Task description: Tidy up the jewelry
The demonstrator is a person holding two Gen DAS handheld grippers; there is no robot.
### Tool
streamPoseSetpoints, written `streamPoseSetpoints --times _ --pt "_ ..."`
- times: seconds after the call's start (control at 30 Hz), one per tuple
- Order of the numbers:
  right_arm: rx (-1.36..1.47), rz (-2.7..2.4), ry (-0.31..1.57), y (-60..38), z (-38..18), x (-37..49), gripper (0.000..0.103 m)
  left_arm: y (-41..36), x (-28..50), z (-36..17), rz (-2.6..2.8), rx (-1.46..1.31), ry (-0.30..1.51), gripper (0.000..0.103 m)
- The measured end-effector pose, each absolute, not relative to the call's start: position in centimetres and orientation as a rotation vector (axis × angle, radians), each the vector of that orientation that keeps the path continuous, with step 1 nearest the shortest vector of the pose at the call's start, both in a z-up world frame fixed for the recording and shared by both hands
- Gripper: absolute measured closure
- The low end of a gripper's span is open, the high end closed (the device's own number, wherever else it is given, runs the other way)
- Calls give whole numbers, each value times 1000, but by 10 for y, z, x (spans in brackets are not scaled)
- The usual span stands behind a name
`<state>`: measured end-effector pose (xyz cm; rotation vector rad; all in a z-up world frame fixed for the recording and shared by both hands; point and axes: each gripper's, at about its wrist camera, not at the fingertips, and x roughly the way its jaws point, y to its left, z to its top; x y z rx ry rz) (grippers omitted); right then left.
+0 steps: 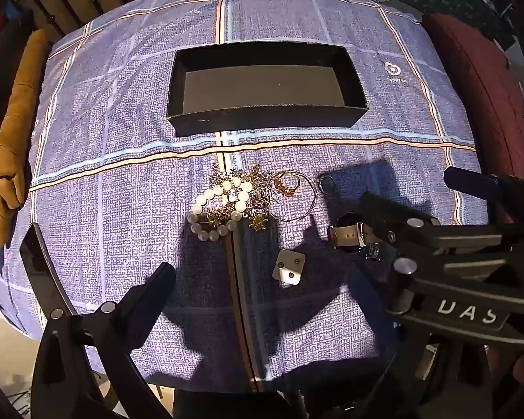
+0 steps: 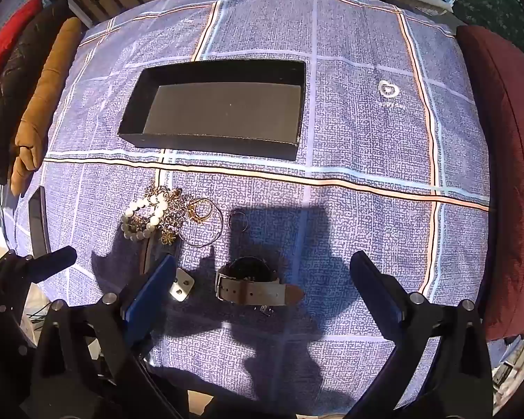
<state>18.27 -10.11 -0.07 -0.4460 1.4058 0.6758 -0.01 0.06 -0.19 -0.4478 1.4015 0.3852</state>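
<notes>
Start of sorting: black box (image 2: 220, 139) empty on bench (image 2: 366, 174). Jewelry pile (image 2: 164, 216), watch (image 2: 255, 286) loose nearby. Right gripper (image 2: 262, 296) spread above watch; left gripper (image 1: 262, 265) spread, empty. Next: lower, pinch strap.

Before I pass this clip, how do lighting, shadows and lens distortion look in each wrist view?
Left wrist: hard sunlight; gripper shadows cover the earring card and watch; fisheye bows the tablecloth edges. Right wrist: same hard light; shadow darkens the watch, box interior dim, pearl bracelet bright and sharp; strong barrel distortion.
</notes>
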Motion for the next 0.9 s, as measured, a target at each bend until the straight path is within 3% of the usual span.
streamPoseSetpoints --times 0.9 --pt "-426 667 1417 -109 -3 179 5 1 -5 0 414 -452 1407 7"
